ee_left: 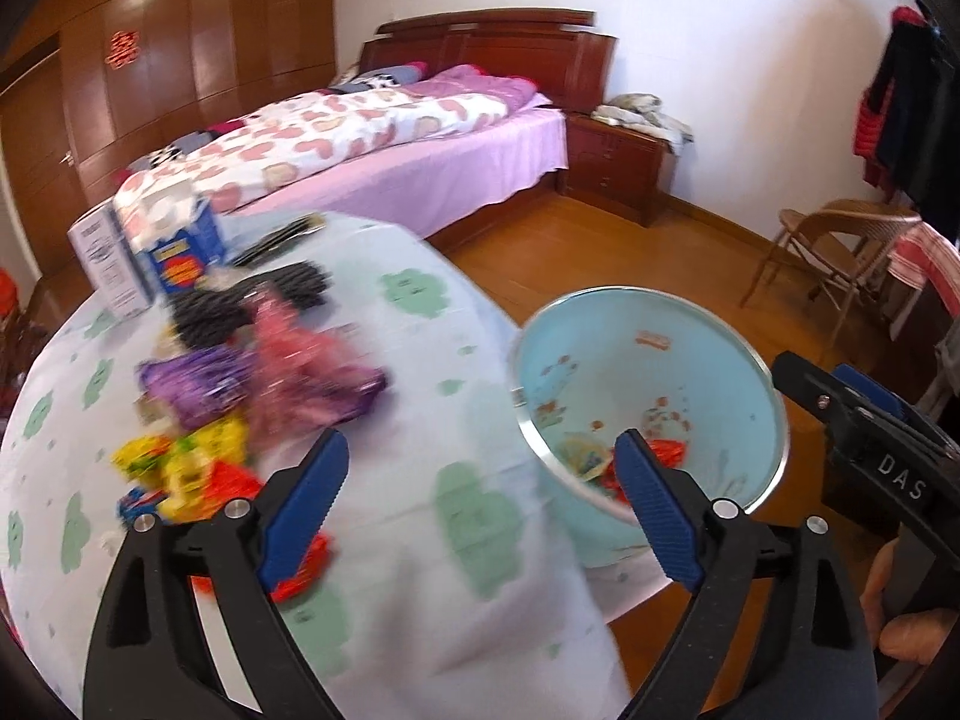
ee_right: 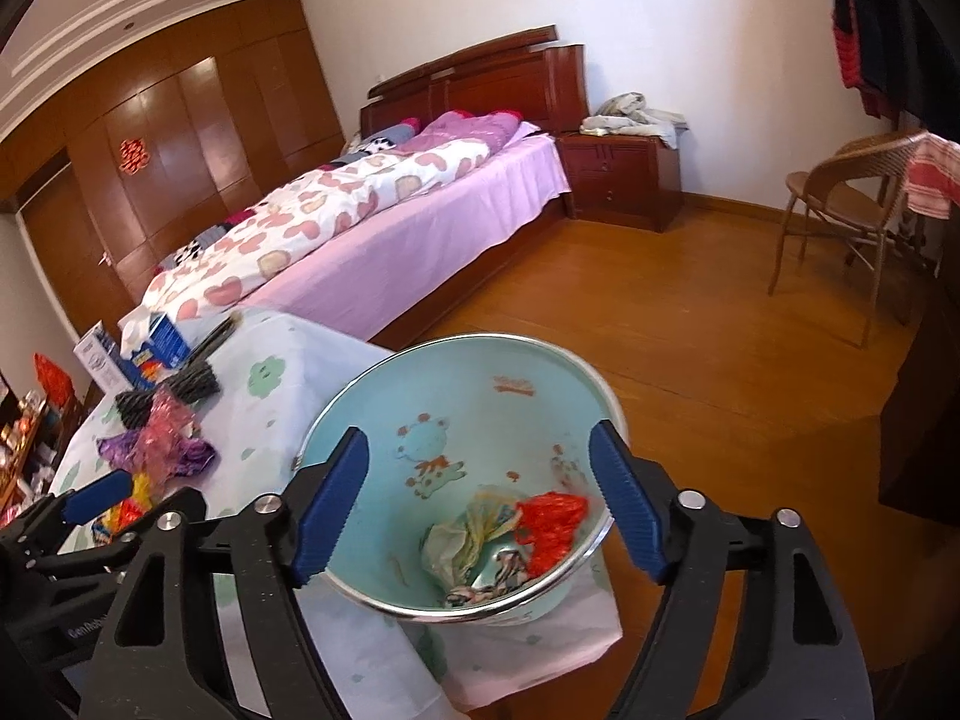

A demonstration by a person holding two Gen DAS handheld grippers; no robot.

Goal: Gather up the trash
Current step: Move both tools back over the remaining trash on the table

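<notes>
Between our left jaws, in the left wrist view, lies bare tabletop (ee_left: 372,372) under a pale cloth with green shapes; the left gripper (ee_left: 480,480) has its jaws spread wide and holds nothing. Just beyond the left jaw sits a blurred heap of wrappers (ee_left: 240,402), purple, pink, yellow and red, with dark packets behind it. Farther off on that side stands a blue and white box (ee_left: 150,252). Past the right jaw we see the light blue bin (ee_left: 648,384), tilted toward us at the cloth's edge, with scraps at its bottom. Part of the right gripper (ee_left: 864,420) shows to the right of the bin.

Ahead of our right jaws, in the right wrist view, the bin's (ee_right: 456,420) open mouth fills the space between them. The right gripper (ee_right: 477,504) is spread too, its jaws framing the bin without touching it as far as we can tell. Inside lie a red wrapper (ee_right: 552,522) and a crumpled pale wrapper (ee_right: 462,540). To the left of the jaws the wrapper heap (ee_right: 162,450) rests on the tabletop (ee_right: 270,414), beside the left gripper's (ee_right: 102,498) blue tip
</notes>
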